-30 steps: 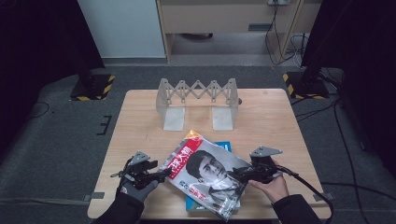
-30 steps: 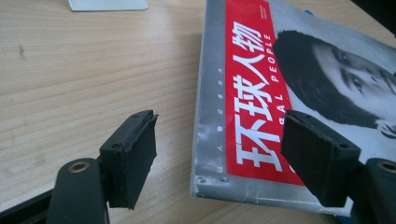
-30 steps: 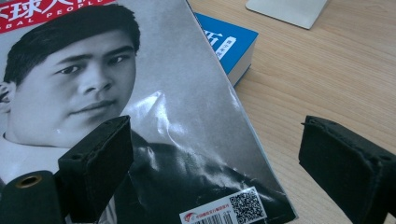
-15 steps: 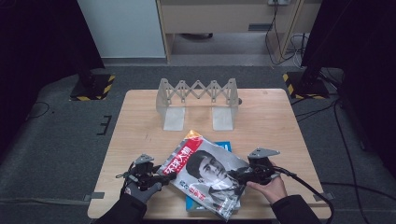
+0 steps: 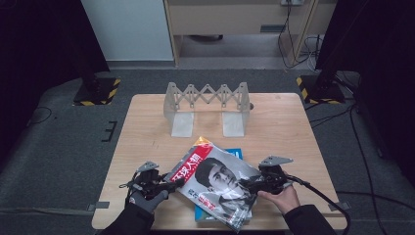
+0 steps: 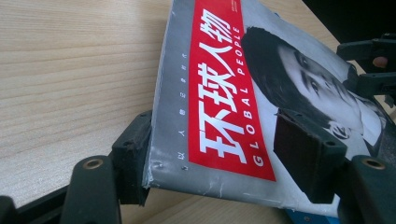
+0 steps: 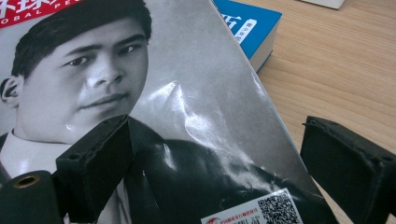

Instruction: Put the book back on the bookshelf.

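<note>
At the far side of the bench point(image 5: 147, 127) stands a grey folding rack point(image 5: 208, 105), well apart from the work. A blue book point(image 7: 254, 25) lies under the magazine point(image 5: 215, 188), its corner poking out. The magazine sits at the near edge, tilted, between both hands. The left hand-held gripper point(image 5: 172, 185) points level at its left edge, jaws wide and just been closing, the corner between them; one pad touches it. The right hand-held gripper point(image 5: 247, 185) straddles the opposite edge, jaws wide, not pinching.
</note>
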